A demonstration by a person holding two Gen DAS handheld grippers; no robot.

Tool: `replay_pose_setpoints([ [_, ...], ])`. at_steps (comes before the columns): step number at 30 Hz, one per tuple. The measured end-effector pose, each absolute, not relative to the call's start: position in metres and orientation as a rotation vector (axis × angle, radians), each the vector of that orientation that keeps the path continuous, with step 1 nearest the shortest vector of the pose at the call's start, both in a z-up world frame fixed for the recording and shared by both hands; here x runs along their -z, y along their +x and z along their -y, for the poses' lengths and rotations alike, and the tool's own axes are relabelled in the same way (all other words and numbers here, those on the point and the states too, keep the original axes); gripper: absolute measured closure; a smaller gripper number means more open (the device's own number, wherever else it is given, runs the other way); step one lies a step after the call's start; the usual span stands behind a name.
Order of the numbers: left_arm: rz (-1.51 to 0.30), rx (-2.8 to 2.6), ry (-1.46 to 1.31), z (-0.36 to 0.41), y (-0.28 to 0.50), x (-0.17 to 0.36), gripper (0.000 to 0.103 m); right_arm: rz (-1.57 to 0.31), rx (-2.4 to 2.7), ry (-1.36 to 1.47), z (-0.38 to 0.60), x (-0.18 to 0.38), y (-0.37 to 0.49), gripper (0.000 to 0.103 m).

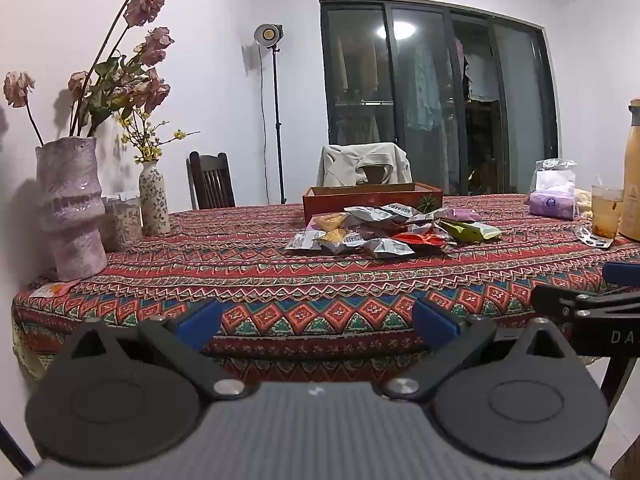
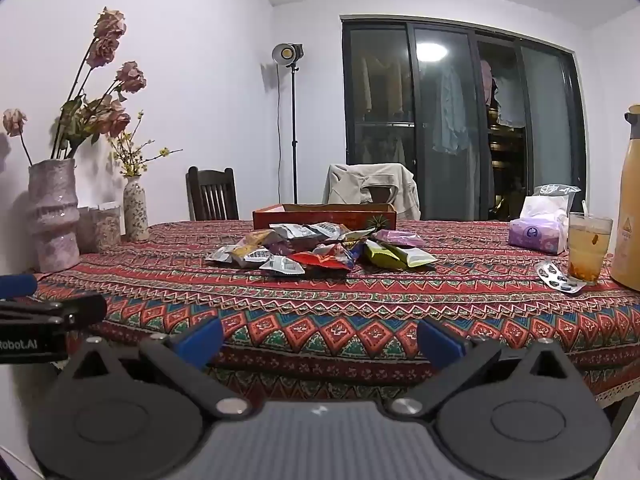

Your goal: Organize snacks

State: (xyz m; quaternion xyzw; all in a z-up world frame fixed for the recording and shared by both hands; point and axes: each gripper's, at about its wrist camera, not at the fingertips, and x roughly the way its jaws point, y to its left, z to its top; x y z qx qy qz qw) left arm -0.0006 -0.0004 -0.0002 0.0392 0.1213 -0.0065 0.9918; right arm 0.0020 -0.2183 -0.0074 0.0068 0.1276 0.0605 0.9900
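Both hand-held grippers, left [image 1: 316, 322] and right [image 2: 320, 338], are wide open, holding nothing. Nothing is sorted yet. Next: reach the snacks [image 2: 316, 250] by the box [image 2: 324, 214].

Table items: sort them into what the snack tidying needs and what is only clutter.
Needed: snack packets, red box behind them.
Clutter: flower vases, tissue pack, glass of drink, pill blister, thermos.

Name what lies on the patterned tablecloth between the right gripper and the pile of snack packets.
Nothing: in the right wrist view, only bare red patterned tablecloth stretches from the open right gripper to the pile of foil snack packets.
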Motion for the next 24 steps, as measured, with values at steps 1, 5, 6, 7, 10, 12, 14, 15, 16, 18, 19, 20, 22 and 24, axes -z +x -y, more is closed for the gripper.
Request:
replay_pose_setpoints([
  [1, -0.250, 0.013, 0.078, 0.000, 0.001, 0.000, 0.000, -0.260, -0.121, 0.015, 0.218, 0.007, 0.002, 0.000],
  [5, -0.251, 0.013, 0.072, -0.005, 0.000, 0.000, 0.000, -0.255, -0.122, 0.013, 0.217, 0.007, 0.001, 0.000],
  [6, -0.252, 0.015, 0.074, -0.007, 0.001, 0.001, 0.000, -0.257, -0.121, 0.016, 0.218, 0.007, 0.002, 0.000],
  [7, -0.253, 0.017, 0.075, -0.008, 0.001, 0.001, 0.000, -0.255, -0.120, 0.014, 0.218, 0.007, 0.002, 0.000],
  [10, -0.251, 0.020, 0.075, -0.014, 0.000, 0.000, 0.000, -0.251, -0.120, 0.016, 0.218, 0.007, 0.003, 0.000],
  [12, -0.256, 0.012, 0.084, -0.009, 0.002, 0.000, 0.000, -0.256, -0.121, 0.018, 0.220, 0.011, 0.004, 0.000],
  [14, -0.256, 0.006, 0.085, -0.006, 0.002, 0.000, 0.000, -0.259, -0.121, 0.020, 0.219, 0.009, 0.003, 0.000],
  [15, -0.255, 0.006, 0.086, -0.005, 0.001, 0.000, 0.000, -0.260, -0.122, 0.021, 0.219, 0.009, 0.003, 0.000],
  [16, -0.254, 0.007, 0.086, -0.005, 0.001, 0.001, 0.000, -0.259, -0.122, 0.021, 0.219, 0.008, 0.003, 0.000],
  [18, -0.255, 0.009, 0.088, -0.004, 0.001, 0.001, 0.000, -0.257, -0.121, 0.019, 0.219, 0.008, 0.003, 0.000],
  [19, -0.255, 0.012, 0.091, -0.003, 0.001, 0.001, 0.000, -0.256, -0.121, 0.018, 0.219, 0.008, 0.003, 0.000],
  [20, -0.255, 0.013, 0.092, -0.002, 0.001, 0.001, 0.000, -0.256, -0.121, 0.019, 0.219, 0.008, 0.003, 0.000],
  [22, -0.254, 0.014, 0.094, -0.001, 0.001, 0.001, 0.000, -0.256, -0.121, 0.019, 0.218, 0.008, 0.002, 0.000],
  [24, -0.253, 0.014, 0.092, -0.001, 0.001, 0.000, 0.000, -0.256, -0.122, 0.019, 0.219, 0.008, 0.002, 0.000],
])
